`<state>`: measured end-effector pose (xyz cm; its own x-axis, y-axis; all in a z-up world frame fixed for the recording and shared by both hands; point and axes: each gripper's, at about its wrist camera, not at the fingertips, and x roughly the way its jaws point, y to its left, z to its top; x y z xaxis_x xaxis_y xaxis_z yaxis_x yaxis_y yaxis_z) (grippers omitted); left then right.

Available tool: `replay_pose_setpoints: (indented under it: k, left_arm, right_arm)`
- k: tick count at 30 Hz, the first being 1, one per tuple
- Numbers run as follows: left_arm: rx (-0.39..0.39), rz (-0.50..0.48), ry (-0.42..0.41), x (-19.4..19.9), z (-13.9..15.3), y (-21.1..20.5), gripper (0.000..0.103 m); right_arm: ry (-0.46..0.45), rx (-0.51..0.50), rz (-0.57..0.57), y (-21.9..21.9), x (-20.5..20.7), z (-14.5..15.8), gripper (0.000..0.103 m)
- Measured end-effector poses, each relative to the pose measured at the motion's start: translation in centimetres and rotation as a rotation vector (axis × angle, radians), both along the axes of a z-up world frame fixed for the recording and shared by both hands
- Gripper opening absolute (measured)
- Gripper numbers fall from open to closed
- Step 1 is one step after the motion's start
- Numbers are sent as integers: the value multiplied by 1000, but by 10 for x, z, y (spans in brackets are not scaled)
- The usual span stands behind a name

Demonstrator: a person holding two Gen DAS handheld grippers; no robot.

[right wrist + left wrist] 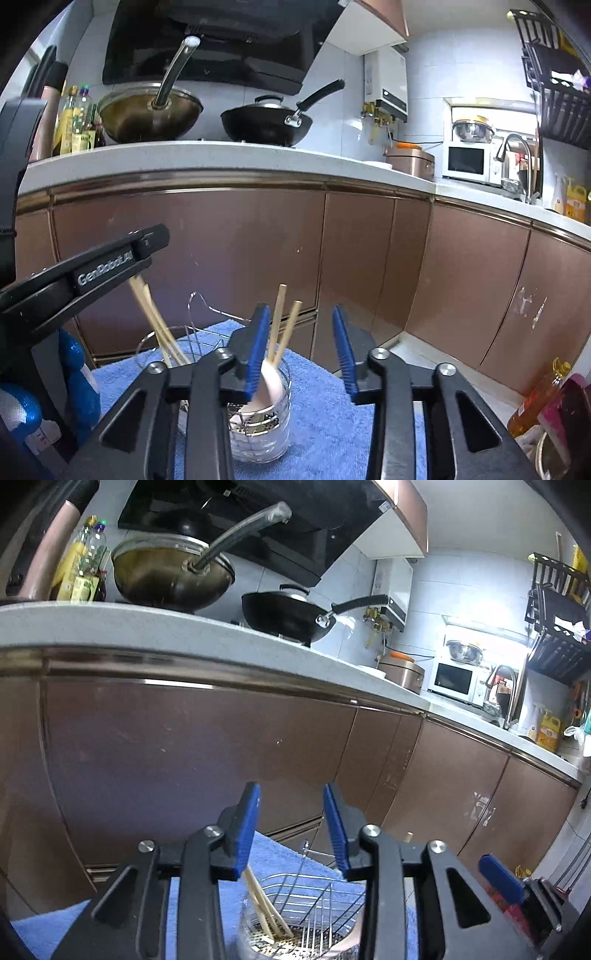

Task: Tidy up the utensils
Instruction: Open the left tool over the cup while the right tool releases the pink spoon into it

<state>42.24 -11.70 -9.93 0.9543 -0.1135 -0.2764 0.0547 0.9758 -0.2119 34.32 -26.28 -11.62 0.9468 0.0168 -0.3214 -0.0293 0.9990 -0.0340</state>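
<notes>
Down low in front of the brown cabinets: blue terry towel [325,424] spread flat, carrying everything. On it, at 11 o'clock in the right wrist view, a chrome wire rack [195,314].

Left gripper [291,788] released, blue pads well apart, nothing pinched between them. Right gripper [301,310] likewise spread wide and carrying nothing.

Directly under the right gripper, a clear glass jar with a perforated metal insert [266,424], holding two upright pale wooden chopsticks [282,328] and a white spoon [267,384]. Long axes near vertical, tips poking up between the right gripper's fingers, closer to the left-side pad. Clearly the nearer gripper for these; probably a straight drop and close for the next pick.

Over at 9 o'clock, a second clear glass container [147,347] with another leaning pair of chopsticks [151,317], tops slanting up under the left gripper's nose.

Left wrist view: that leaning pair [258,897] sliding out from below the left-side pad at 6 o'clock; touching the pad or just beside it, cannot tell. Spoon jar not visible there at all. Right wrist view alone shows both containers together.
</notes>
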Motion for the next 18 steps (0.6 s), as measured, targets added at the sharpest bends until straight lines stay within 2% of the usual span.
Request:
replay_pose_setpoints:
  k: [4,8,12,15,18]
  left_arm:
    - [23,7,-31,-29,26,11,35]
    - [78,30,-60,-67,59,25,37]
    - [65,26,-62,-107,88,43,40]
    - [68,23,-64,-142,105,55,43]
    - [79,25,-58,-172,117,65,51]
  right_arm:
    - [-18,28,-6,-3,-25,17,43]
    - [-61,65,-11,-10,-63,46,47]
    - [-107,93,-5,-14,-104,76,50]
    - [-156,104,-3,-14,-141,96,57]
    - [-203,122,-10,-16,-179,114,66]
